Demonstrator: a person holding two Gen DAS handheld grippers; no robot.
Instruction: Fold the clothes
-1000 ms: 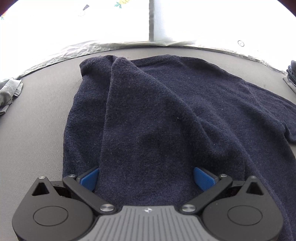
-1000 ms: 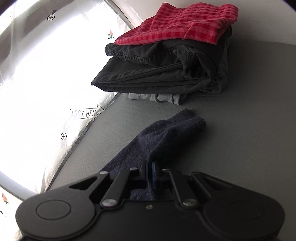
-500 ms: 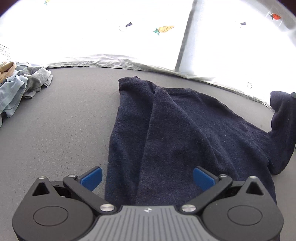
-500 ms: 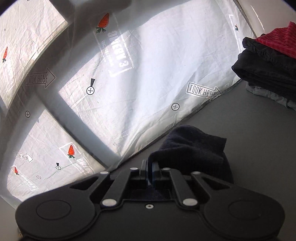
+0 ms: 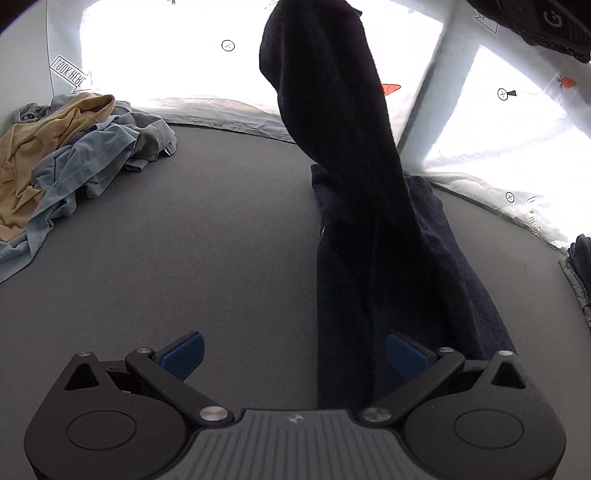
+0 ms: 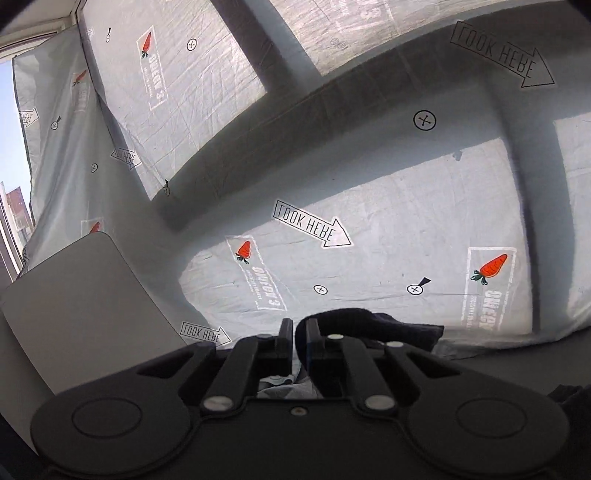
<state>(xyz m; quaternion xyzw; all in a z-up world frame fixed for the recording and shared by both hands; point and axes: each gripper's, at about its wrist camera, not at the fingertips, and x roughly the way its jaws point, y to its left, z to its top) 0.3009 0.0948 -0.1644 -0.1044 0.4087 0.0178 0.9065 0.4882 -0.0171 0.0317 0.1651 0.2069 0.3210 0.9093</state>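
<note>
A dark navy sweater [image 5: 369, 229] hangs in a tall column from above down to the grey table [image 5: 184, 240] in the left wrist view, its lower part lying on the table. My left gripper [image 5: 293, 354] is open and empty low over the table, the sweater's lower end beside its right finger. My right gripper [image 6: 297, 341] is shut on a fold of the navy sweater [image 6: 369, 323] and is raised high, facing the printed white backdrop. Its body shows at the left wrist view's top right [image 5: 546, 22].
A heap of unfolded tan, light blue and grey clothes [image 5: 62, 162] lies at the table's far left. A dark folded stack [image 5: 581, 266] sits at the right edge. The printed backdrop [image 6: 332, 229] stands behind the table. A grey flat panel [image 6: 81, 314] is at the right wrist view's left.
My right gripper has lifted the sweater's end high, so the sweater now hangs instead of lying spread. My left gripper has pulled back and turned left, off the sweater.
</note>
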